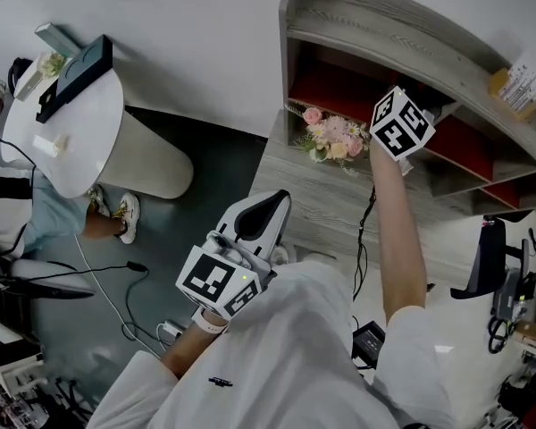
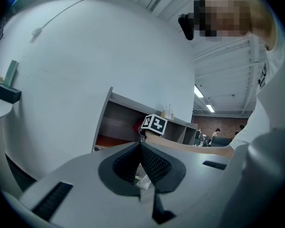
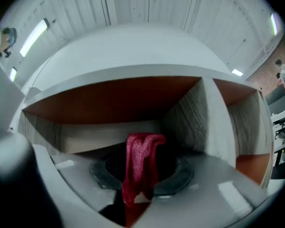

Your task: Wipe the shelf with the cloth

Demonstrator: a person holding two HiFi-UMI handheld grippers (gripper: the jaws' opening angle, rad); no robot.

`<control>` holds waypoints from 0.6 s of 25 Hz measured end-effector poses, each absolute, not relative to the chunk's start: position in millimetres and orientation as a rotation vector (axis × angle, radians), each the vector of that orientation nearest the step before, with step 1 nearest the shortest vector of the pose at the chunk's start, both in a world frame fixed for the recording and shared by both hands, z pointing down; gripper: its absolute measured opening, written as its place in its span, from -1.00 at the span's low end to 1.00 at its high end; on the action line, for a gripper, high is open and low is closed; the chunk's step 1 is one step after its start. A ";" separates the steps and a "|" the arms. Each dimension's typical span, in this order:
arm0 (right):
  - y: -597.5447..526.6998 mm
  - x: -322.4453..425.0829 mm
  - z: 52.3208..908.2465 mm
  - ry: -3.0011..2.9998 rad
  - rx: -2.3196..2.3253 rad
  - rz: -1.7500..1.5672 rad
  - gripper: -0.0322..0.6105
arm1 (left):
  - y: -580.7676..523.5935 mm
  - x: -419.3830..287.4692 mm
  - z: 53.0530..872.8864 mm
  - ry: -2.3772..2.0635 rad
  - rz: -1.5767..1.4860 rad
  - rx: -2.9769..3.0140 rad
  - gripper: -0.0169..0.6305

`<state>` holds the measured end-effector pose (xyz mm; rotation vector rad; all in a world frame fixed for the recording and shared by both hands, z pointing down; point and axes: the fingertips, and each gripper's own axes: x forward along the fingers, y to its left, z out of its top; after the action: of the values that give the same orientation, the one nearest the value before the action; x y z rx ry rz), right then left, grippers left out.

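The grey wooden shelf (image 1: 384,25) with red-brown inner panels stands at the upper right of the head view. My right arm reaches into it; the right gripper's marker cube (image 1: 401,123) hides its jaws there. In the right gripper view the right gripper (image 3: 141,164) is shut on a red cloth (image 3: 141,160), which is bunched and folded over the jaws. It faces an open compartment of the shelf (image 3: 109,132), with an upright divider (image 3: 204,120) to the right. My left gripper (image 1: 270,206) hangs low by my body, away from the shelf. Its jaws (image 2: 140,148) are shut on nothing.
A bunch of pink and white flowers (image 1: 332,138) lies on the shelf's lower board, left of my right arm. Small bottles (image 1: 520,84) stand on the shelf top. A round white table (image 1: 71,141) with a seated person's feet (image 1: 116,213) is at left; cables (image 1: 116,284) run over the floor.
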<state>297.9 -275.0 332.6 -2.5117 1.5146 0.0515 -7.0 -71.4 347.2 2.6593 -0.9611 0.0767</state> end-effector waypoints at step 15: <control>-171.2 238.9 325.5 1.842 -2.262 -0.069 -0.54 | -65.1 9.8 347.3 -0.803 0.054 2.717 -0.94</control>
<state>238.9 -171.2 325.5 -2.2622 1.8422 -0.0686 9.8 -65.1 347.3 2.7167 -0.8029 0.0540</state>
